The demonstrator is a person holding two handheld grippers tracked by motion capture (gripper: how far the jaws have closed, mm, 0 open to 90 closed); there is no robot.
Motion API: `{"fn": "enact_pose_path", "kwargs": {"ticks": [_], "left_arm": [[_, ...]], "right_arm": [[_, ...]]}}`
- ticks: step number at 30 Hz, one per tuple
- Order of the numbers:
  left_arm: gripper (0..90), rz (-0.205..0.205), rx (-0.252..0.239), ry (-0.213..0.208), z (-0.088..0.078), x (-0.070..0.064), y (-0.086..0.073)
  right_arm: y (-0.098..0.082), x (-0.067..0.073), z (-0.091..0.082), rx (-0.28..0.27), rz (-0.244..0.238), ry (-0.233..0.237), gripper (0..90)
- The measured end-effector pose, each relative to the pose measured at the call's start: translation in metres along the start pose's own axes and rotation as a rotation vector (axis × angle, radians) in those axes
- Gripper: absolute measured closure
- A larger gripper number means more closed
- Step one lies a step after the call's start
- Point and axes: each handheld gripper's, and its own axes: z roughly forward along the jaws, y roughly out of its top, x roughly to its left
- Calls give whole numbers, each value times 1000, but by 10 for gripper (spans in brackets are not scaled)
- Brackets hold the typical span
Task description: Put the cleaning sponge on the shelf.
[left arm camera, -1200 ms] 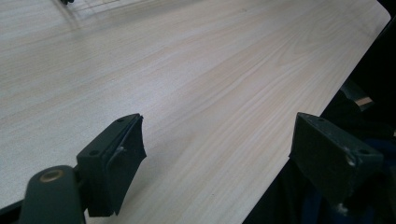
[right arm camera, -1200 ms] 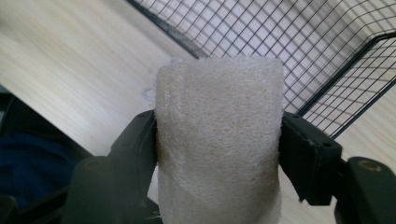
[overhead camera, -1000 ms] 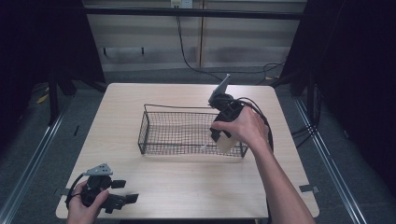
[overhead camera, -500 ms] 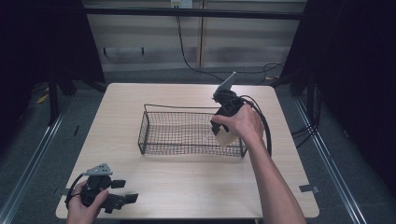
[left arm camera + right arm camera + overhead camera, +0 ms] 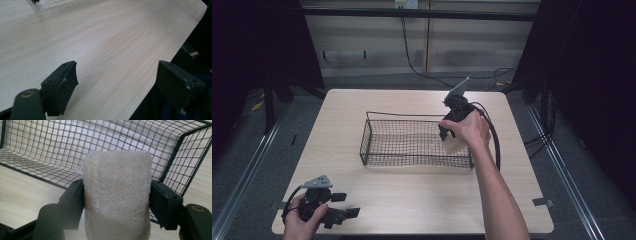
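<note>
A: Two grippers on show. What has the right gripper (image 5: 117, 202) got?

B: A pale loofah sponge (image 5: 117, 195), fibrous and rounded, pinched between both jaws, which press on its two sides. In the high view the right hand (image 5: 468, 131) holds it at the right end of the black wire basket (image 5: 377, 131), over the near rim.

A: And the basket itself?

B: It sits mid-table on the light wooden table (image 5: 412, 192). In the right gripper view its mesh floor and corner lie just behind the sponge.

A: The left gripper (image 5: 117, 82)?

B: Jaws spread wide with nothing between them, low over the table's near left corner, held in the left hand (image 5: 302, 222), well apart from the basket.
</note>
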Motion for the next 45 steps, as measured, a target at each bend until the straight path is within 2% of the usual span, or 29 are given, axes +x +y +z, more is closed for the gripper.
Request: {"fn": "enact_pose_path", "kwargs": {"ticks": [5,13,23,38,45], "left_arm": [[173,-1,1,1,0,0,0],[173,0,1,0,0,0,0],[172,1,4,-2,-1,1,0],[173,3,6,-1,0,0,0],[173,10,15,-7,0,0,0]], "right_arm": [[2,-8,9,6,62,3,339],[5,-15,19,6,125,-4,339],[10,-16,42,26,143,-6,338],[8,-21,62,53,157,-25,337],[7,-24,71,55,198,-34,336]]}}
